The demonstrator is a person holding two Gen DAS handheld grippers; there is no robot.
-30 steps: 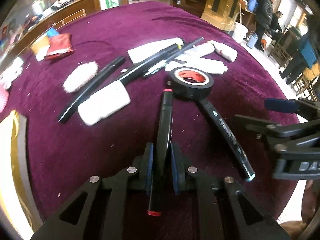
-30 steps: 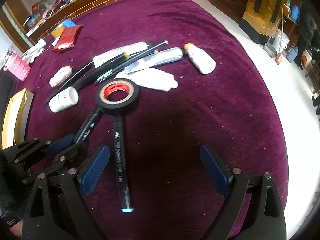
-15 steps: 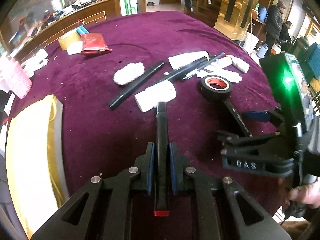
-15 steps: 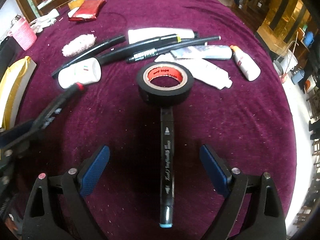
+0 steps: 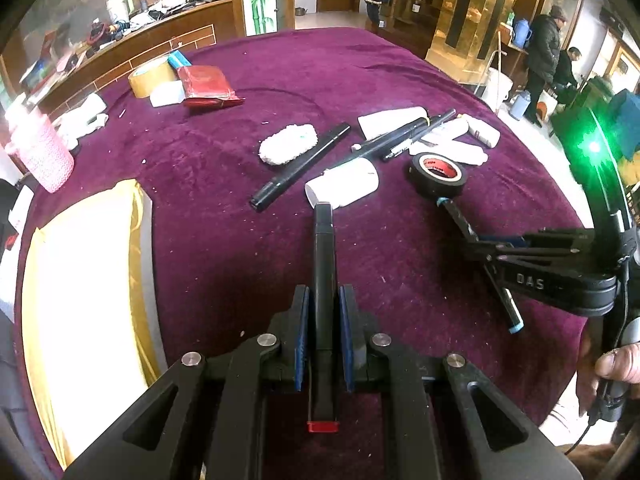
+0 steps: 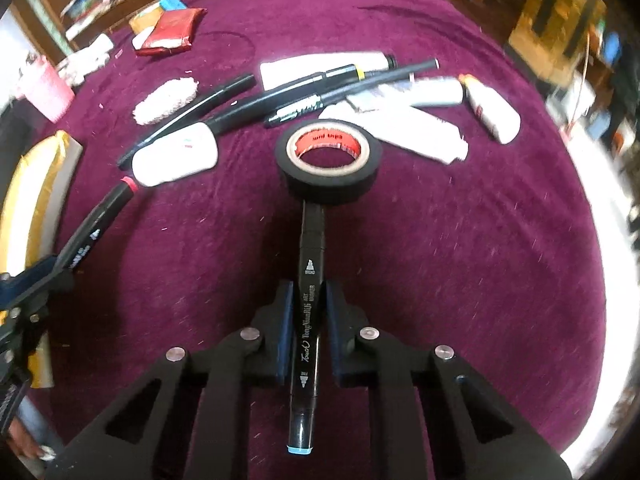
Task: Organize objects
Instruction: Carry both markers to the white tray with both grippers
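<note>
My left gripper (image 5: 323, 300) is shut on a black marker with red ends (image 5: 323, 256), held above the purple cloth and pointing at a white bottle (image 5: 344, 184). My right gripper (image 6: 307, 296) is shut on a black art marker with blue ends (image 6: 310, 280), whose far end touches a roll of black tape (image 6: 328, 164). The right gripper (image 5: 496, 246) and its marker also show in the left wrist view. The left gripper with the red-ended marker (image 6: 96, 224) shows at the left of the right wrist view.
Behind the tape lie several black pens (image 6: 280, 96), white tubes (image 6: 404, 128) and bottles (image 6: 492, 110), and a fluffy white pad (image 5: 288, 144). A yellow-edged cushion (image 5: 84, 280) lies at left. A pink basket (image 5: 40, 152), brown tape (image 5: 150, 76) and a red packet (image 5: 206, 86) sit at the back.
My right gripper has closed on the blue-ended marker, which lay between its open jaws before. My left gripper has pulled back and up with the red-ended marker.
</note>
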